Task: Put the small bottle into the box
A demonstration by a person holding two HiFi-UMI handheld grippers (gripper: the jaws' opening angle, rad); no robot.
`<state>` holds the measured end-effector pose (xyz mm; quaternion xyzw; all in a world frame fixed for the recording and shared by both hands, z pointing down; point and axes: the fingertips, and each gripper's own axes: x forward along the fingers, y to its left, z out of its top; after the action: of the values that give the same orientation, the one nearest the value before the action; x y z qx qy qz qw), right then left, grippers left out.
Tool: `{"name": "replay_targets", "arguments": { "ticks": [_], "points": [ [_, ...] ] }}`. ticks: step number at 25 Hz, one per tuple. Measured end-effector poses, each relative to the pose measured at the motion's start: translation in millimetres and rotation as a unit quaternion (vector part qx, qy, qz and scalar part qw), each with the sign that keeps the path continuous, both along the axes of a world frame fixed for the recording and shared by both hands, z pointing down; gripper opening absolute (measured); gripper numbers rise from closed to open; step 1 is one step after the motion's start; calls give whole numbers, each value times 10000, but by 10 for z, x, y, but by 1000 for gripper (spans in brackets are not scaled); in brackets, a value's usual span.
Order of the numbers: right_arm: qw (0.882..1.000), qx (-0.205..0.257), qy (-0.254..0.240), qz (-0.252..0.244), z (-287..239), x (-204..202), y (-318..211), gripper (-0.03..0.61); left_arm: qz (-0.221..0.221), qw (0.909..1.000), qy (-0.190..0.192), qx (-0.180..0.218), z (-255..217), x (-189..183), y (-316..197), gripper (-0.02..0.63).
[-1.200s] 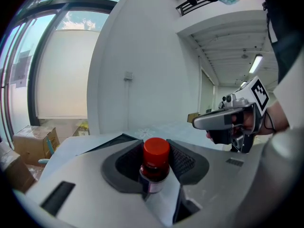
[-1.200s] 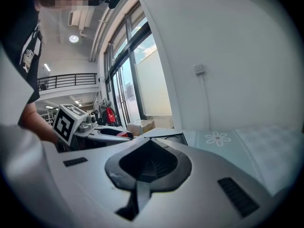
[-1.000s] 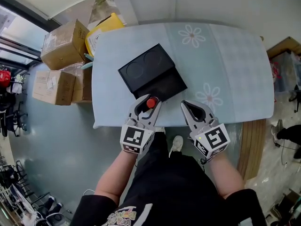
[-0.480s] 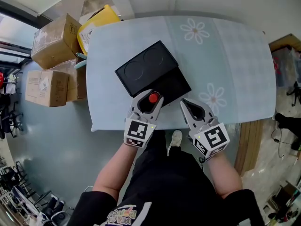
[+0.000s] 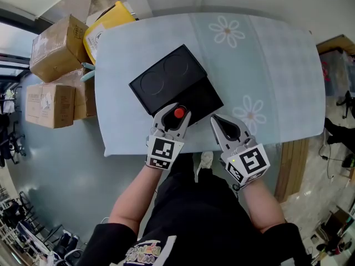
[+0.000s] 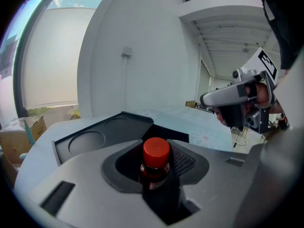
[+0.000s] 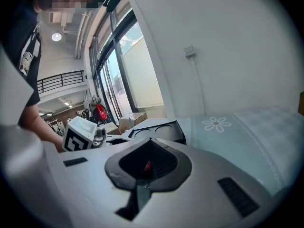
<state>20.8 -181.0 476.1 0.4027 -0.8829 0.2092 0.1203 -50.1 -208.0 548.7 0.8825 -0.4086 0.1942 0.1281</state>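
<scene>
The left gripper's [image 5: 176, 111] jaws are clamped on the small bottle [image 6: 155, 156], one pad against each side of it. It stands upright between them, set a little back from the tips, with its red cap clear above the grey jaw tops. I can only see the cap, the neck and a strip of the dark body. The rest is buried between the jaws, so I cannot say whether its base touches anything.

Just past those tips lies the black box [image 5: 191, 97], open. In the head view the tips overlap the near edge of its empty compartment. Beyond that is the lid [image 5: 163, 76] with two round recesses, lying flat on the flowered table [image 5: 266, 65].

The right gripper's [image 5: 215, 119] jaws are drawn together with nothing gripped. It hangs over the table edge beside the box's right corner, apart from the box. In its own view a small red fleck shows deep in the dark hollow between the pads. It may be part of the gripper, but I cannot make it out.
</scene>
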Motion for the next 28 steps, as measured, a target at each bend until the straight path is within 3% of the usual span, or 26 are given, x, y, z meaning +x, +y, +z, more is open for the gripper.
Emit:
{"name": "replay_targets", "arguments": {
  "ticks": [23, 28],
  "points": [
    [9999, 9, -150, 33, -15, 266, 78, 9, -57, 9991, -411, -65, 150, 141, -16, 158],
    [9998, 79, -161, 10, -70, 358, 183, 9, -256, 9988, -366, 192, -4, 122, 0, 198]
  ]
}}
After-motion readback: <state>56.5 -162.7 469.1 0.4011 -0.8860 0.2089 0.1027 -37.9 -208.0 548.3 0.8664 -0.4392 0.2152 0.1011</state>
